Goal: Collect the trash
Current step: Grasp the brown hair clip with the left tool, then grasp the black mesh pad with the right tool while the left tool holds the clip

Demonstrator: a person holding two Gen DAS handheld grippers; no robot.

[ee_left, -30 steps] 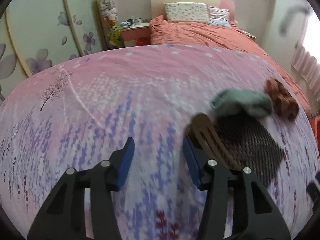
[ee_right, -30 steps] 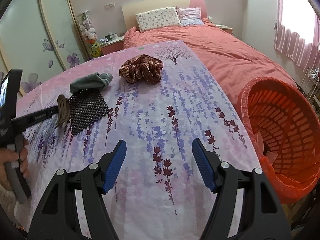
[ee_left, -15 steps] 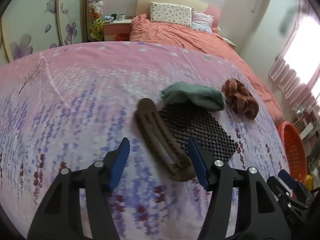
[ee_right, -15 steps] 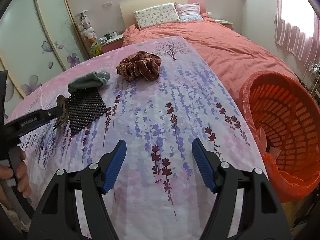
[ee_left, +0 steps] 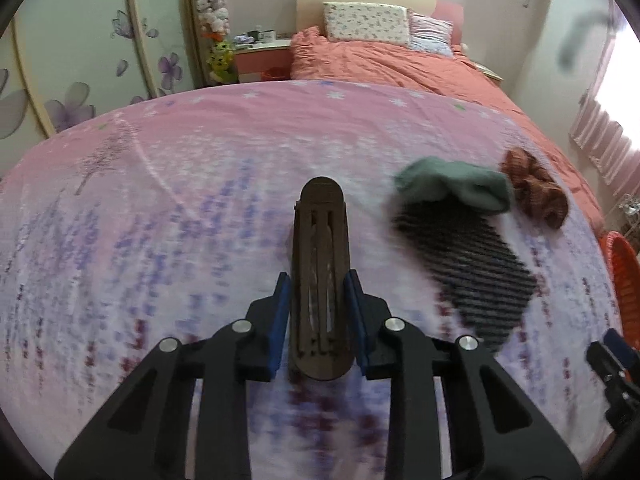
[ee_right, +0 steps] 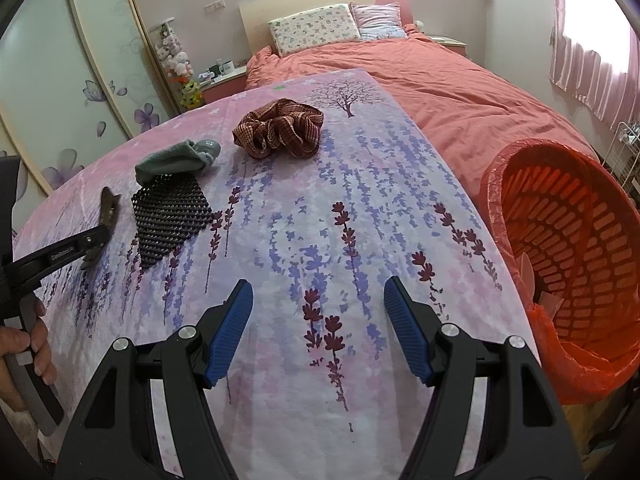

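My left gripper is shut on a long brown hair clip, which points forward just above the flowered pink cloth. The clip and left gripper also show in the right wrist view at the far left. To the clip's right lie a black mesh piece, a green sock and a brown scrunchie. My right gripper is open and empty over the cloth, near its front edge.
An orange laundry basket with a red liner stands to the right of the table, its rim also in the left wrist view. A bed with an orange cover lies behind. Wardrobe doors stand at left.
My left gripper has swung over the brown hair clip and shut on it. The right gripper has barely moved and stays open.
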